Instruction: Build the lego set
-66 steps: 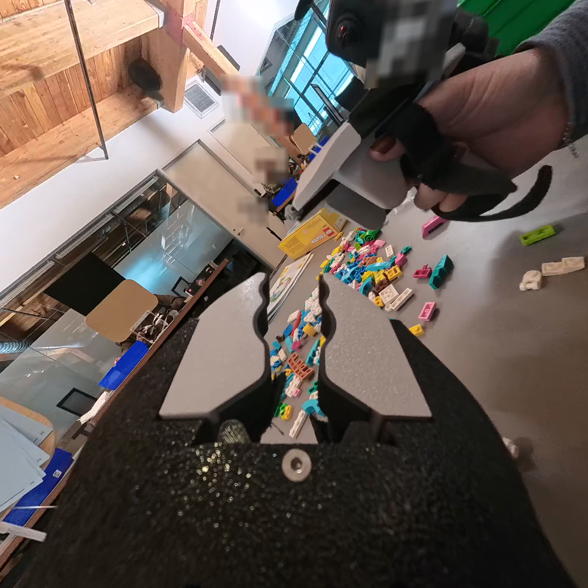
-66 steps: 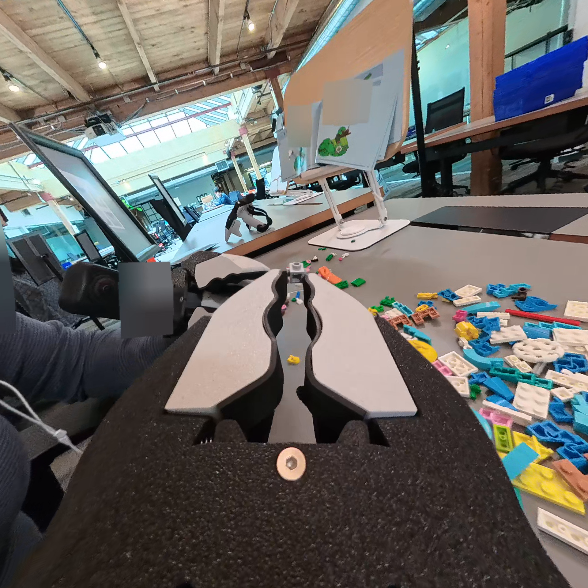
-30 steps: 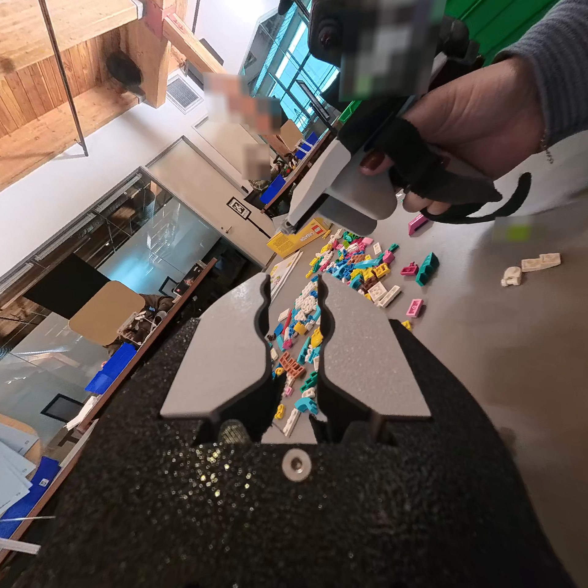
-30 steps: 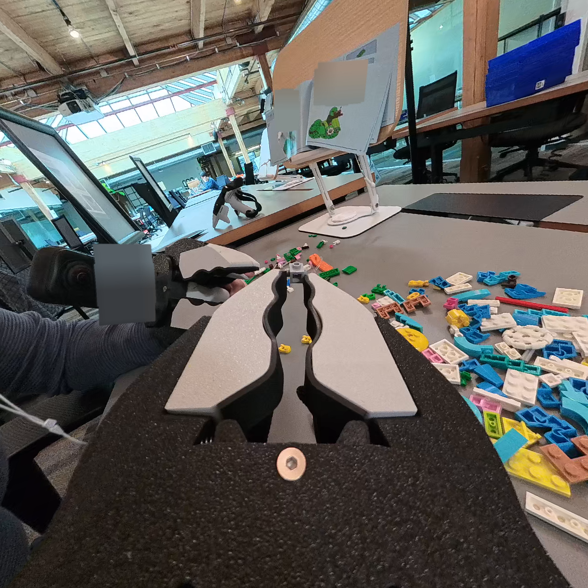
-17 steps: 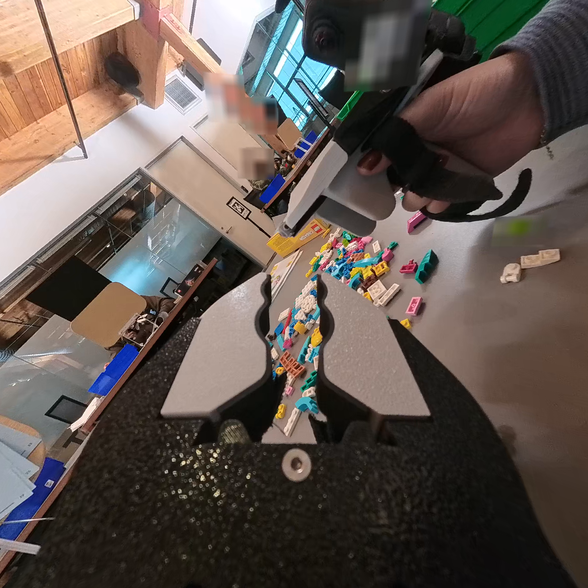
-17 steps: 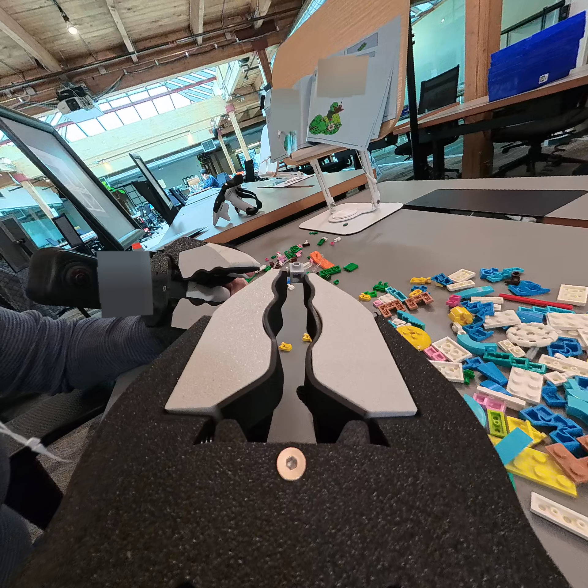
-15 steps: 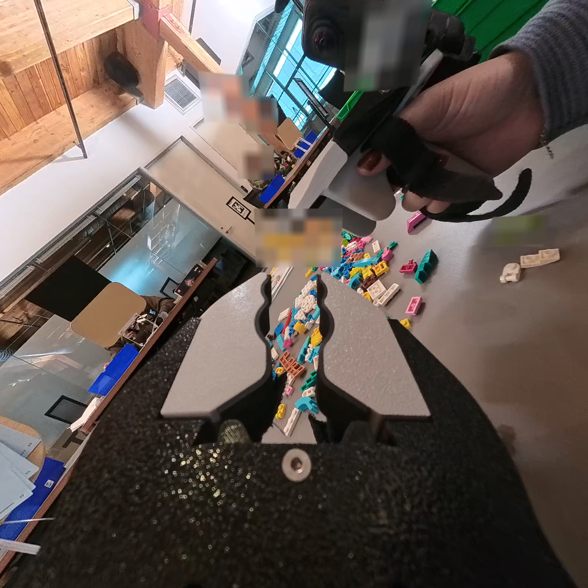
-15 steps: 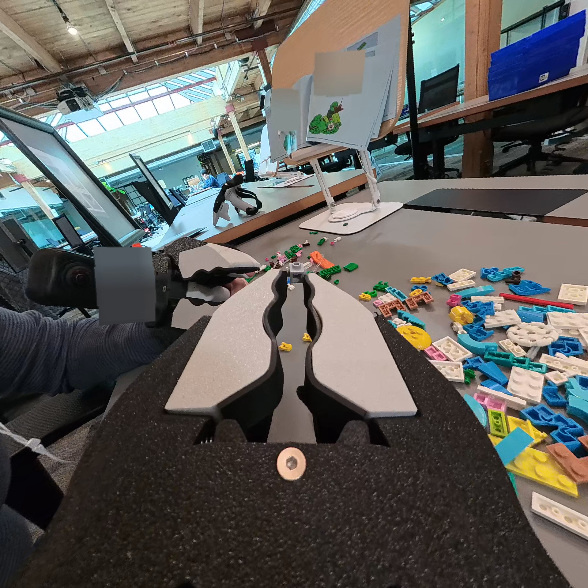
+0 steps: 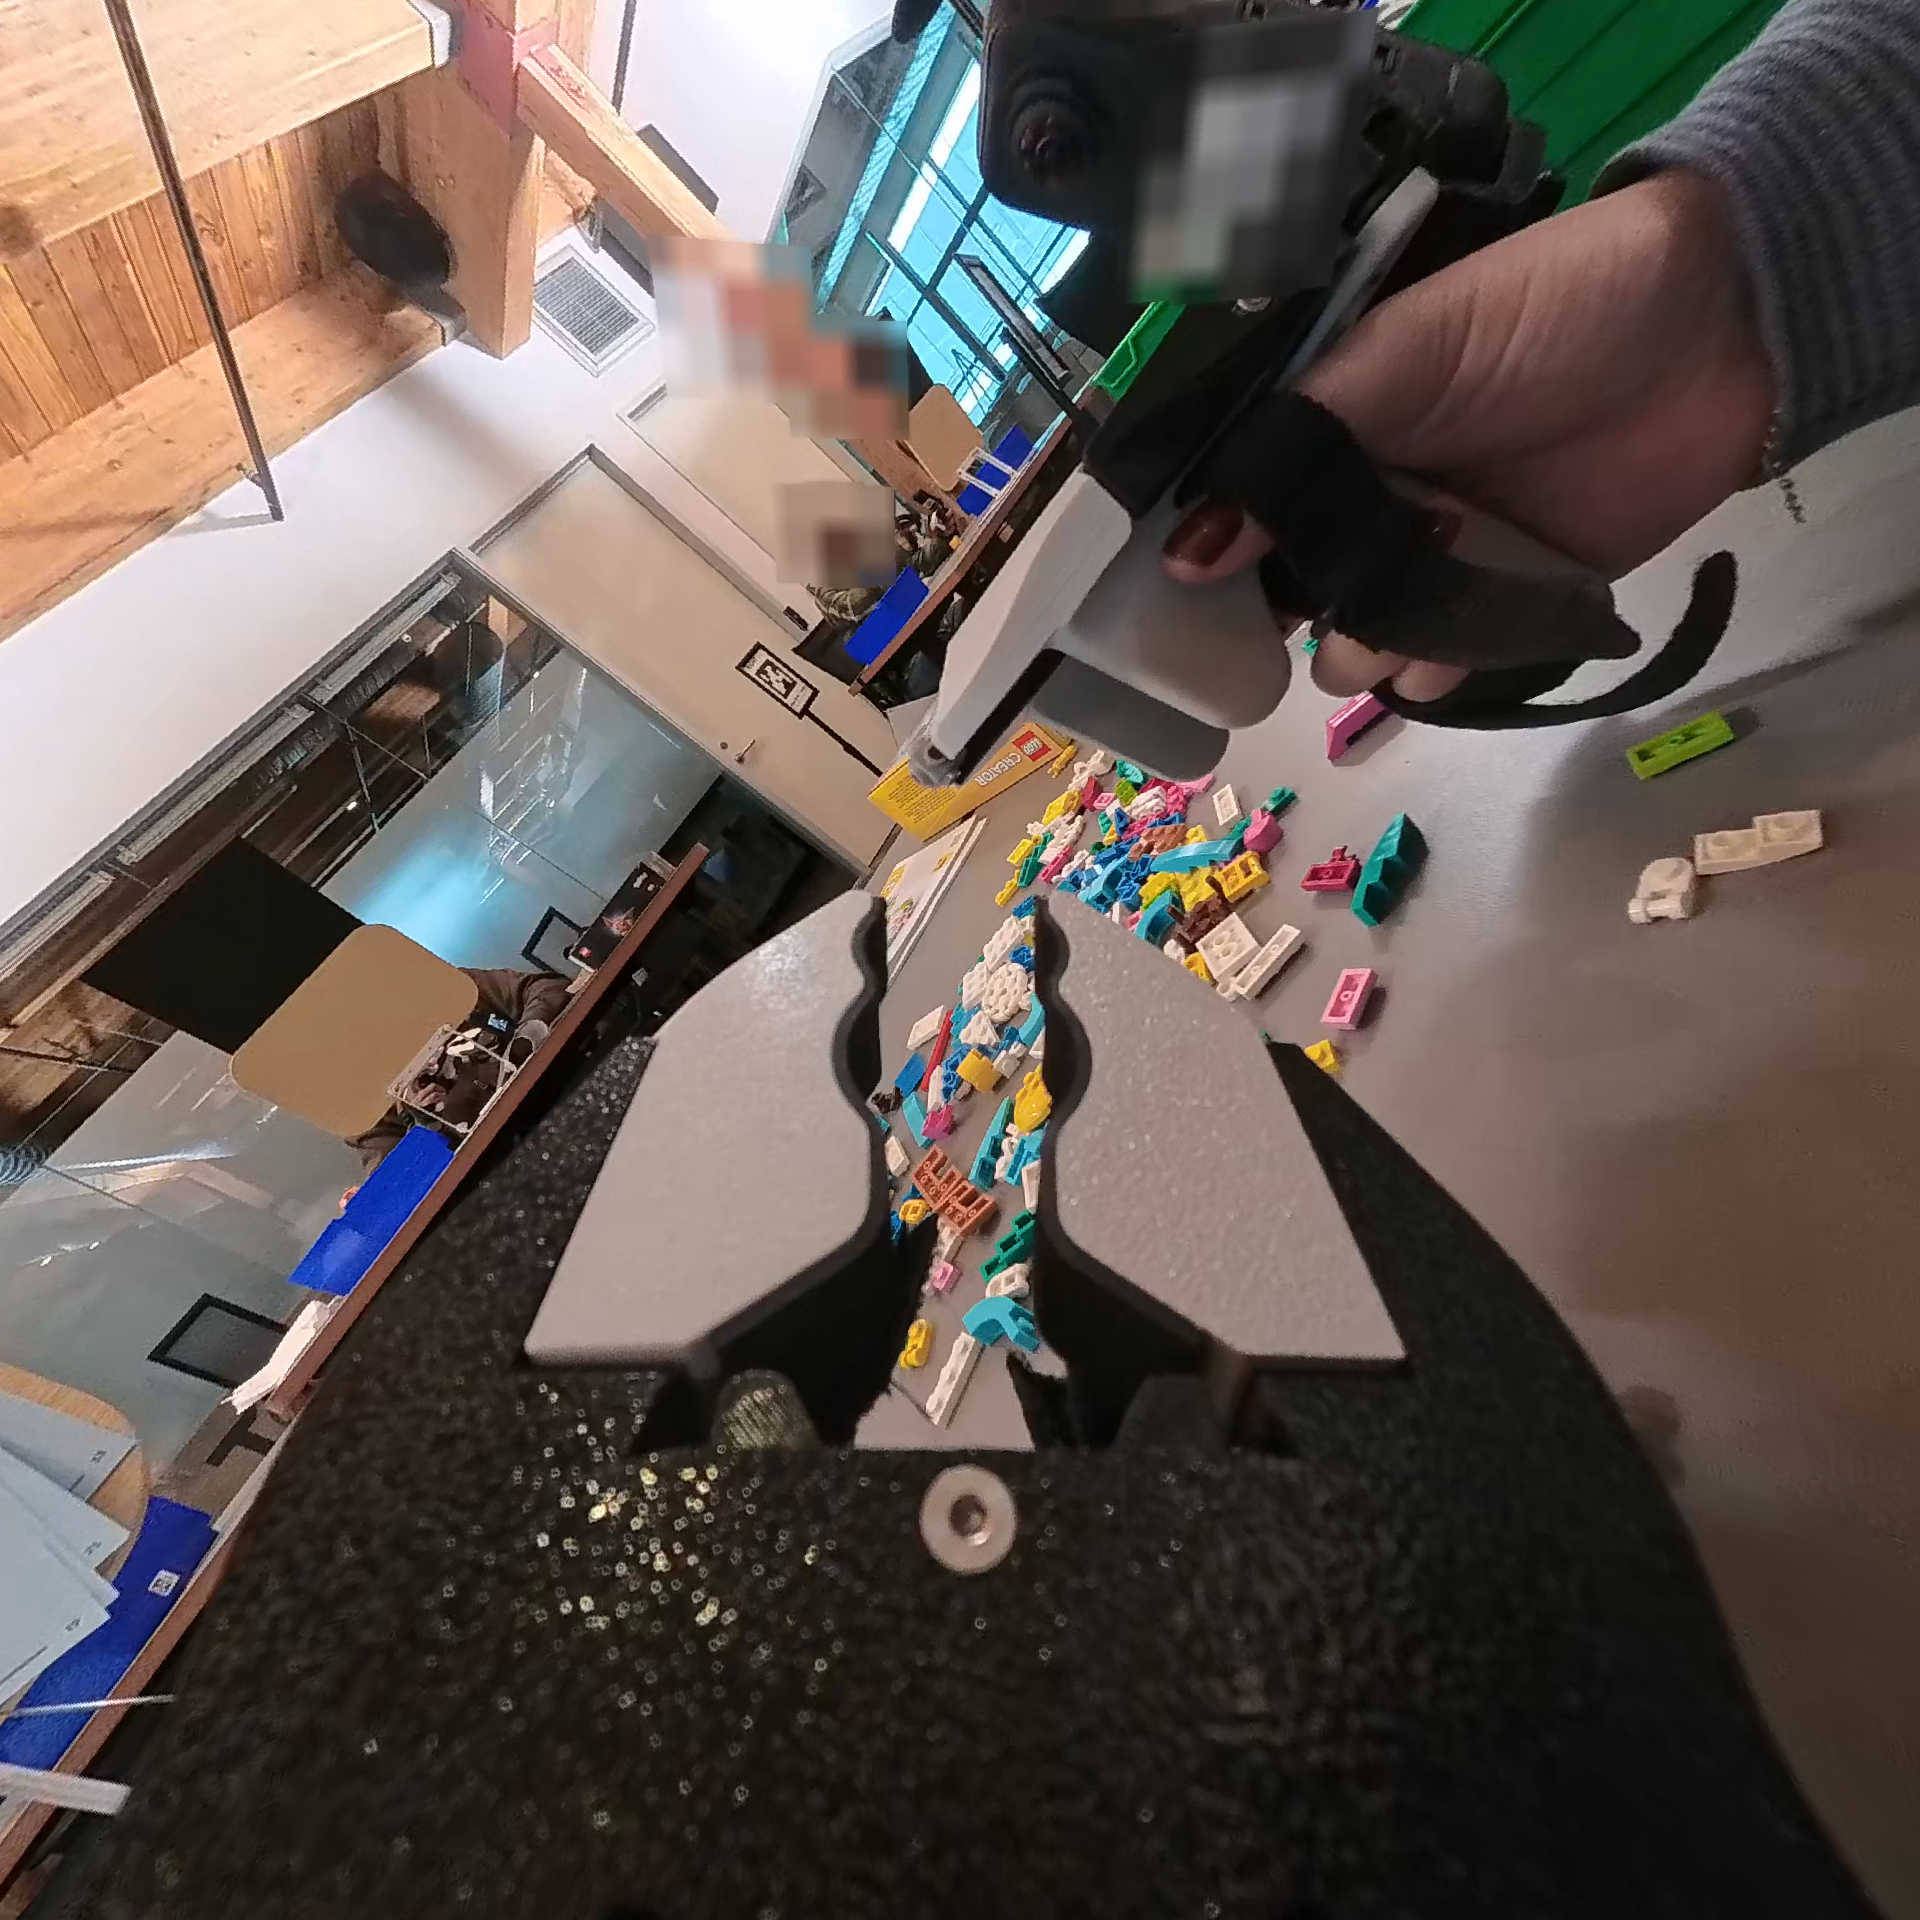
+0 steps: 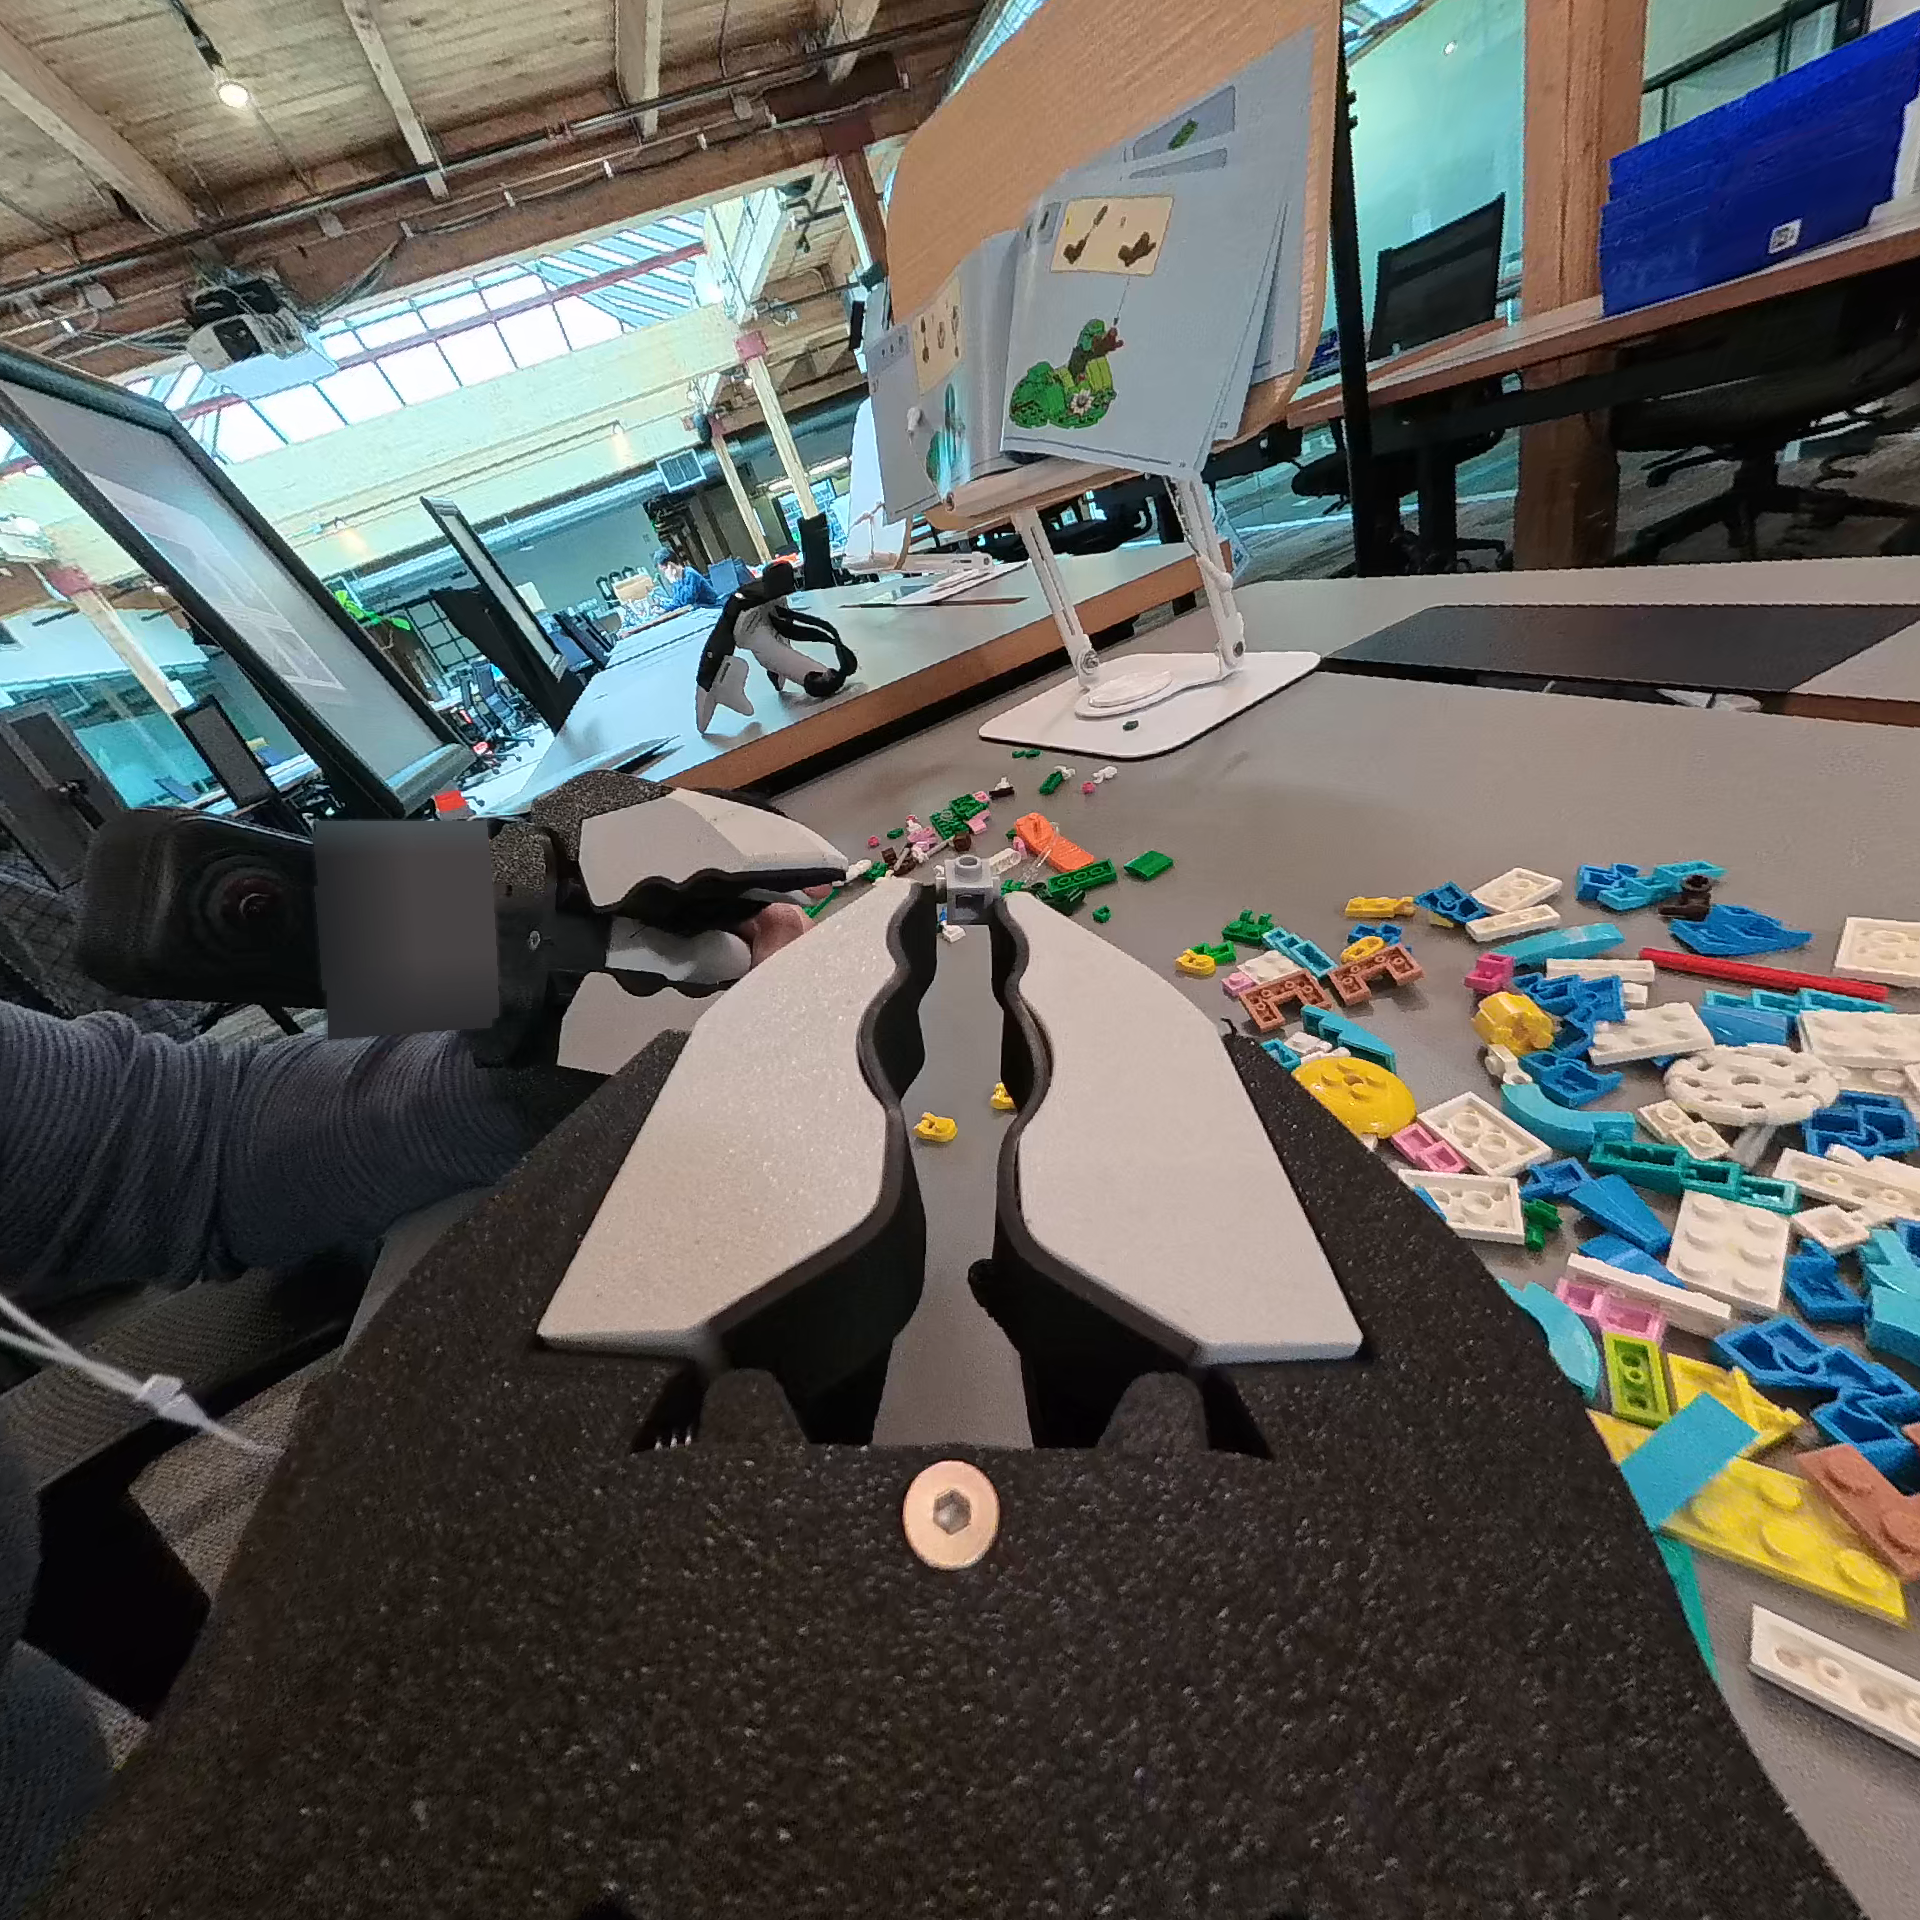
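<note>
The right gripper pinches a small grey brick between its two tips, above the grey table. In the left wrist view the same gripper is seen from the side, with the small grey piece at its tip, and a hand in a grey sleeve holds its handle.

The left gripper has its jaws apart by a narrow gap, and nothing is between them. It hovers over the table and looks along the pile of loose bricks (many colours: blue, white, yellow, pink, teal). In the right wrist view this gripper is on the left, with its tips close to some small green pieces and an orange piece.

Most loose bricks lie on the right part of the table in the right wrist view, among them a yellow round plate, a white round plate and a thin red bar. Two tiny yellow pieces lie on the table under the right gripper.

Behind the bricks, a white stand carries the open instruction booklet. In the left wrist view a yellow box lies at the far end of the pile, and a lime plate and two white pieces lie apart on the right.
</note>
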Action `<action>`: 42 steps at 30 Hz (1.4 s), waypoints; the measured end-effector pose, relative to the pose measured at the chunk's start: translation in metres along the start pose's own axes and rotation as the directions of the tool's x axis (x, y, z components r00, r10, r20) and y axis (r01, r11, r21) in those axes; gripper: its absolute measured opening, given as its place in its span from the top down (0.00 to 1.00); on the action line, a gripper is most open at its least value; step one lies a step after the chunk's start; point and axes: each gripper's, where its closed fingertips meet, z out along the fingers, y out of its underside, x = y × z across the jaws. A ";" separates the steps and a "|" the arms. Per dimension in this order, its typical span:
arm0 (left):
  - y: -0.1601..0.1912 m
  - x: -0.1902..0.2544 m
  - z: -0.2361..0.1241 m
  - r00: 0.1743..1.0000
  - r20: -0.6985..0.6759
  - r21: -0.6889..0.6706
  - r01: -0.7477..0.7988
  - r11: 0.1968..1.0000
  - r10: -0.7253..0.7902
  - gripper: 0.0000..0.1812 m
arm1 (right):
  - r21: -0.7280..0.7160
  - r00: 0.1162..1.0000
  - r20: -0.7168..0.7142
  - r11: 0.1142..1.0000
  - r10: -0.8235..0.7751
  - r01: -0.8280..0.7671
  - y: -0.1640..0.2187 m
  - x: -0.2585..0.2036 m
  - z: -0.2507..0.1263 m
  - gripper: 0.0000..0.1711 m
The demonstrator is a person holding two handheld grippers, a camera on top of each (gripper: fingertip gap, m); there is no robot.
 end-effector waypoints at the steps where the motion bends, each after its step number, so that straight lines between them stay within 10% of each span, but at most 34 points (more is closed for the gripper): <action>1: 0.000 0.000 0.000 1.000 -0.001 0.000 0.002 1.000 -0.002 0.85 | 0.000 1.000 -0.001 1.000 -0.001 0.001 0.000 0.000 0.000 0.94; 12: 0.003 -0.018 0.000 0.930 -0.022 0.043 0.368 0.929 -0.367 0.80 | -0.021 0.920 -0.057 0.922 -0.387 0.386 0.000 -0.012 0.002 0.94; 29: -0.007 -0.002 -0.004 0.297 -0.459 -0.163 0.898 0.409 -0.837 0.83 | -0.072 0.621 0.077 0.617 -0.780 0.784 0.032 -0.044 0.013 0.94; 33: -0.016 0.003 -0.010 0.228 -0.540 -0.200 0.901 0.386 -0.810 0.88 | -0.060 0.616 0.077 0.613 -0.784 0.788 0.030 -0.046 0.012 0.95; 42: -0.024 0.016 -0.021 0.419 -0.599 -0.147 0.781 0.607 -0.683 0.90 | 0.015 0.813 0.209 0.834 -0.543 0.552 0.021 -0.057 0.005 0.95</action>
